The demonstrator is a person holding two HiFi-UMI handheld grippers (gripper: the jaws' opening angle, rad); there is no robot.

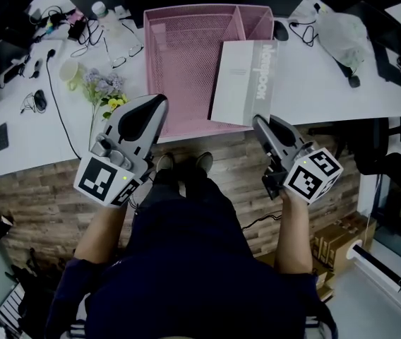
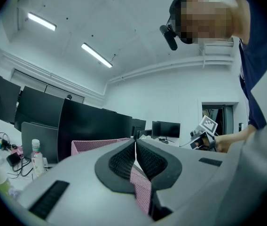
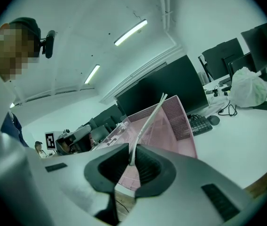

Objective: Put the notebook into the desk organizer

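Note:
A pink mesh desk organizer (image 1: 186, 20) stands on the white desk (image 1: 327, 90). The white notebook (image 1: 246, 83) leans over its right half, lower edge past the organizer's front rim. My right gripper (image 1: 259, 122) is at the notebook's lower right corner. In the right gripper view the notebook's thin edge (image 3: 147, 126) runs up from between the pads of my right gripper (image 3: 132, 161), with a small gap beside it, so the jaws are slightly open. My left gripper (image 1: 159, 104) hovers at the organizer's front left corner, shut and empty, as my left gripper (image 2: 136, 141) shows with its pads meeting.
On the desk left of the organizer are a water bottle (image 1: 102, 13), a cup (image 1: 70, 70), a bunch of flowers (image 1: 105, 90), glasses and cables. A white plastic bag (image 1: 345, 34) and a mouse (image 1: 280, 30) lie to the right. Cardboard boxes (image 1: 334, 242) sit on the floor.

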